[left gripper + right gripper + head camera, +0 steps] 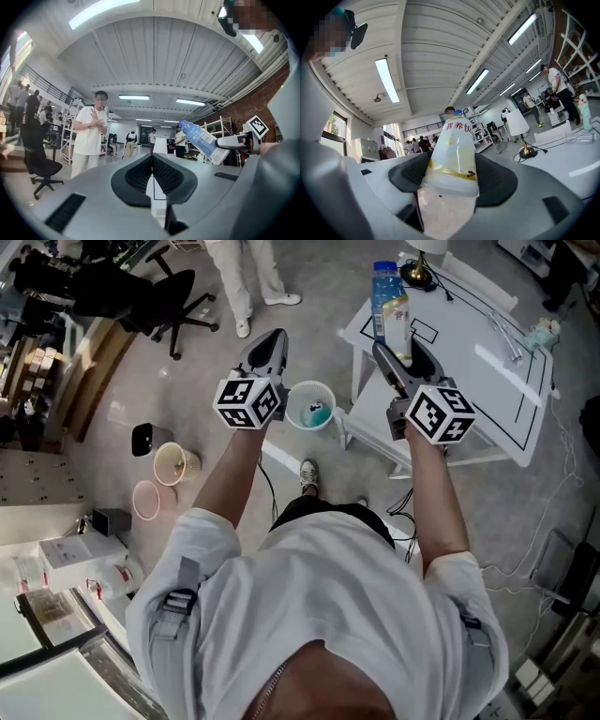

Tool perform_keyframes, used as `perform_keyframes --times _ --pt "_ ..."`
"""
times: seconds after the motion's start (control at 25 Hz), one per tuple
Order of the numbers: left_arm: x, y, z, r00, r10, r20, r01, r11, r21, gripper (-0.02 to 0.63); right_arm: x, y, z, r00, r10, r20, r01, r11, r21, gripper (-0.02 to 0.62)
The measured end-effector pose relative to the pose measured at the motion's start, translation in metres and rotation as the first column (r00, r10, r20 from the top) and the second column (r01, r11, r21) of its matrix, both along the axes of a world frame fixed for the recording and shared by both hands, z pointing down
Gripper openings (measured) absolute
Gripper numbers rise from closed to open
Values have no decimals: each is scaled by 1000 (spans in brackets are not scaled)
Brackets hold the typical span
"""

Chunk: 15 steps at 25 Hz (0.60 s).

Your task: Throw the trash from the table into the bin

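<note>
At the white table's point(469, 343) edge, your right gripper point(455, 171) clamps a clear plastic bottle point(453, 145) labelled "营养快"; your left gripper point(151, 171) is closed, empty.

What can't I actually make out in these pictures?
- Base of the bottle: head view, hidden behind the right tool.
- Contents of the bin: head view, too small; only something blue shows. Neither gripper view shows the bin.
- Small item at the far corner of the table: head view, too small to name.

Likely a workshop-lab: open shelving point(64, 123), office chair point(40, 159), ribbed ceiling point(154, 51).
</note>
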<state>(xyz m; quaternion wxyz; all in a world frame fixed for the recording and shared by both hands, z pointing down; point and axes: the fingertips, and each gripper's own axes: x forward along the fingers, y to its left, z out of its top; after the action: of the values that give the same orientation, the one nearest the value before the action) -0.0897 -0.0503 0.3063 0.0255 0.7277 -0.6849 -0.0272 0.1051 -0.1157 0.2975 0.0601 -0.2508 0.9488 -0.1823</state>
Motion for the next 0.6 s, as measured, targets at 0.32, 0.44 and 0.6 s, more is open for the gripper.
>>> perform_keyframes --times 0.32,0.44,0.6 --pt "-110 39 -6 996 -82 -31 83 995 47 11 -110 22 -7 997 -68 -37 70 997 31 321" --pt "-166 56 -1 995 -94 -41 96 995 34 11 -165 33 -6 996 -66 -52 67 997 28 321" --pt "-218 50 9 996 -88 -33 88 996 16 11 -215 26 9 996 -44 -76 45 999 16 321"
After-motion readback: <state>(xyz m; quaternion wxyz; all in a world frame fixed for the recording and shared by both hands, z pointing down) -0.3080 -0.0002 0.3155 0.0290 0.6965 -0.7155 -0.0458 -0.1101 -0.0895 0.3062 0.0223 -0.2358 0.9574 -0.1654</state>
